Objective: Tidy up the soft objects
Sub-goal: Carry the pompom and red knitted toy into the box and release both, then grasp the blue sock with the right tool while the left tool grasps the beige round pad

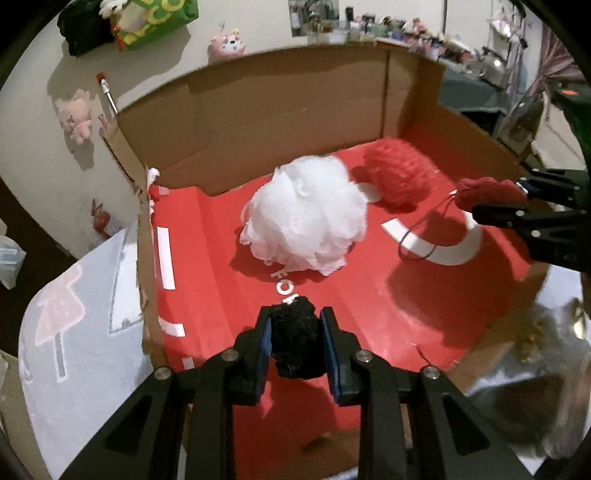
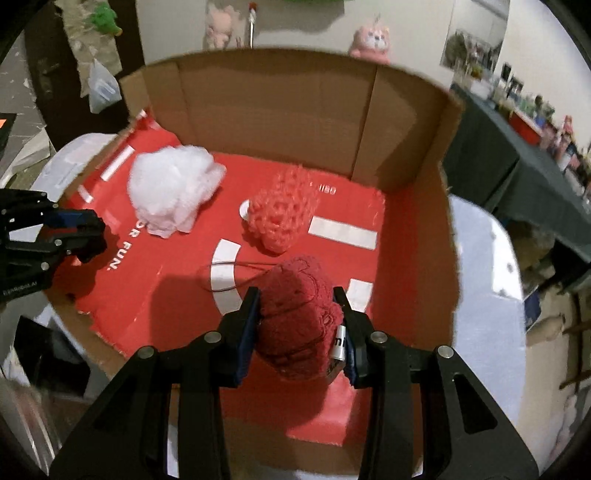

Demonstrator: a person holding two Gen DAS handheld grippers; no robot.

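Grippers (image 1: 295, 345) (image 2: 301, 328) around black, seemingly red bundles.

A pink plush toy (image 1: 226, 46) sits ahead of the tool, past the far wall of the cardboard. A second pink plush (image 1: 77, 115) lies on the pale floor, off to the tool's left, with a red-tipped brush (image 1: 107, 92) just beside it. A green printed bag (image 1: 155, 20) rests further ahead on the left. To the right, a dark green tablecloth (image 2: 517, 166) covers a table crowded with small, blurred items.
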